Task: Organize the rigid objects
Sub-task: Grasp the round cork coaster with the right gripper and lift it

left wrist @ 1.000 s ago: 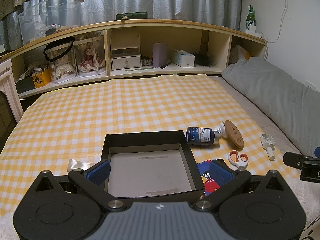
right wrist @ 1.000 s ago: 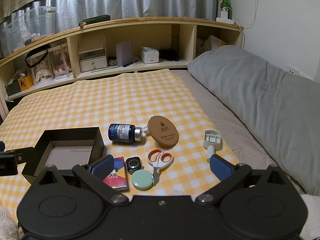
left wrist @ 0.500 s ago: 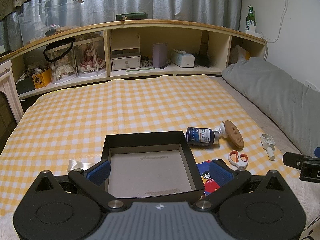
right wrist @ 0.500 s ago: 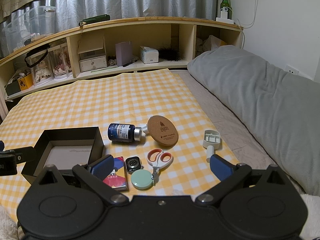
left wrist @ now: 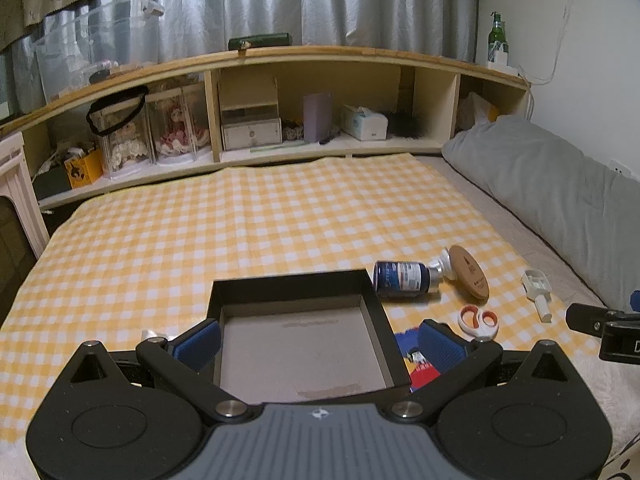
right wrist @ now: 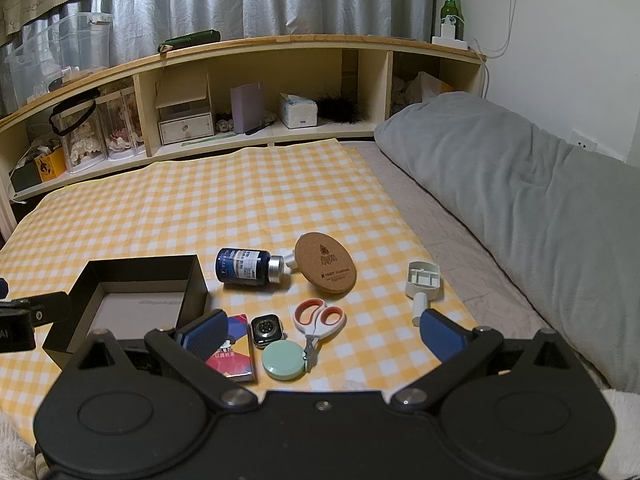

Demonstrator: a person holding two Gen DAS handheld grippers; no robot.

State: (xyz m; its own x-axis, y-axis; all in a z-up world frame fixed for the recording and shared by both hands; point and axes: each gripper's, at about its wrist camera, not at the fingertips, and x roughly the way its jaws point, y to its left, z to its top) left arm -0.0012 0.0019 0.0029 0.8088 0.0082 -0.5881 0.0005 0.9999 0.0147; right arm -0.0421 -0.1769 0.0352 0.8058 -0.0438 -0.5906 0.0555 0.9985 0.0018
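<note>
An empty black box (left wrist: 304, 340) (right wrist: 140, 300) sits on the yellow checked cloth. My left gripper (left wrist: 320, 340) hovers open just above its near side, holding nothing. Right of the box lie a dark blue bottle (right wrist: 248, 267) on its side, a cork coaster (right wrist: 326, 267), orange-handled scissors (right wrist: 318, 322), a smartwatch (right wrist: 266, 330), a mint round case (right wrist: 284, 360), a red-blue card box (right wrist: 234, 354) and a white plastic piece (right wrist: 423, 282). My right gripper (right wrist: 322, 336) is open above the scissors and case, empty.
A grey pillow (right wrist: 520, 200) runs along the right side of the bed. A wooden shelf (left wrist: 280, 120) with boxes, tissues and doll cases stands at the far end. A crumpled clear wrapper (left wrist: 154, 335) lies left of the box.
</note>
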